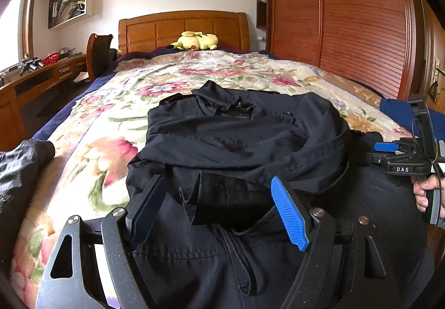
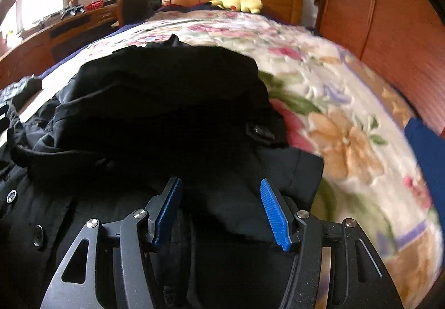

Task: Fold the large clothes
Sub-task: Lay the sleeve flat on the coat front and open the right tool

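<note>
A large black jacket point(image 1: 239, 142) lies on the floral bedspread point(image 1: 116, 120), its sleeves folded in over the body. My left gripper point(image 1: 219, 184) is open and empty, hovering over the jacket's lower middle, with a folded cuff between its fingers' line of sight. My right gripper point(image 2: 221, 186) is open and empty above the jacket's point(image 2: 167, 103) lower right part, near a folded sleeve edge. The right gripper also shows in the left wrist view point(image 1: 389, 146), at the jacket's right side, held by a hand.
A yellow plush toy point(image 1: 196, 40) lies by the wooden headboard point(image 1: 183, 25). A wooden wardrobe point(image 1: 347, 17) stands on the right, a desk point(image 1: 41, 78) and chair on the left. A blue cloth point(image 2: 425, 147) lies at the bed's right edge, and a dark garment point(image 1: 19, 164) at the left.
</note>
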{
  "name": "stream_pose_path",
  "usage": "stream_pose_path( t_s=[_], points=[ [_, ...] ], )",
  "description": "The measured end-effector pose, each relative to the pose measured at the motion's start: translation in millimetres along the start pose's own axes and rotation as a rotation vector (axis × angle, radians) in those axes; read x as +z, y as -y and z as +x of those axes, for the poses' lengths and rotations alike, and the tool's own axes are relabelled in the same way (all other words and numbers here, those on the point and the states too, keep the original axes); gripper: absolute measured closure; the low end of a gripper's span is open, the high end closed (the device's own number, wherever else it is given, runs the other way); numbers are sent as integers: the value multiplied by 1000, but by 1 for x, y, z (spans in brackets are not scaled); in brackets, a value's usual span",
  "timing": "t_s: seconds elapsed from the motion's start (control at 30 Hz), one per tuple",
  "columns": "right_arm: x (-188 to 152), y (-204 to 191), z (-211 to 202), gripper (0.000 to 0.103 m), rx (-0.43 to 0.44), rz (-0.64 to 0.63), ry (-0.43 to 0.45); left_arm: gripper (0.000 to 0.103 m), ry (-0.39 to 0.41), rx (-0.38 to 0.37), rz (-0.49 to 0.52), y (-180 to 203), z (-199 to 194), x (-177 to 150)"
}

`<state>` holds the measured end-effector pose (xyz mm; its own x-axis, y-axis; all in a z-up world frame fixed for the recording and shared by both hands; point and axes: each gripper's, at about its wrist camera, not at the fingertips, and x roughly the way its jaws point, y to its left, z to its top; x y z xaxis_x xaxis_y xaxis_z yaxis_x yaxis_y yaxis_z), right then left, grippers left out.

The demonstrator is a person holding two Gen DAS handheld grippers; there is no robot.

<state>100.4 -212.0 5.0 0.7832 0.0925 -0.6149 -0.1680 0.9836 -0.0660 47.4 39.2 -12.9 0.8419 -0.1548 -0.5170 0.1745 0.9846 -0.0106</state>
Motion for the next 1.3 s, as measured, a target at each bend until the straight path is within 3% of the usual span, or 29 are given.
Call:
stream_pose_path(
  t_s=[0.4, 0.7, 0.97, 1.1, 1.23, 1.3],
  points=[
    [-10, 2, 19, 41, 69, 34, -1, 24, -47, 14, -27, -6, 3, -7],
    [-19, 5, 15, 41, 51, 26, 21, 24, -54, 23, -83, -12, -6, 11],
    [-18, 6, 14, 41, 57, 33, 22, 24, -152, 65, -45, -7, 16, 17],
    [-19, 6, 13, 41, 55, 33, 25, 25, -184, 37, -39, -3, 15, 7],
    [-19, 6, 13, 41, 54, 33, 27, 47, -205, -2, -39, 1, 8, -1],
    [-20, 6, 13, 41, 54, 34, 28, 69, -215, -16, -44, 2, 4, -4]
  ],
)
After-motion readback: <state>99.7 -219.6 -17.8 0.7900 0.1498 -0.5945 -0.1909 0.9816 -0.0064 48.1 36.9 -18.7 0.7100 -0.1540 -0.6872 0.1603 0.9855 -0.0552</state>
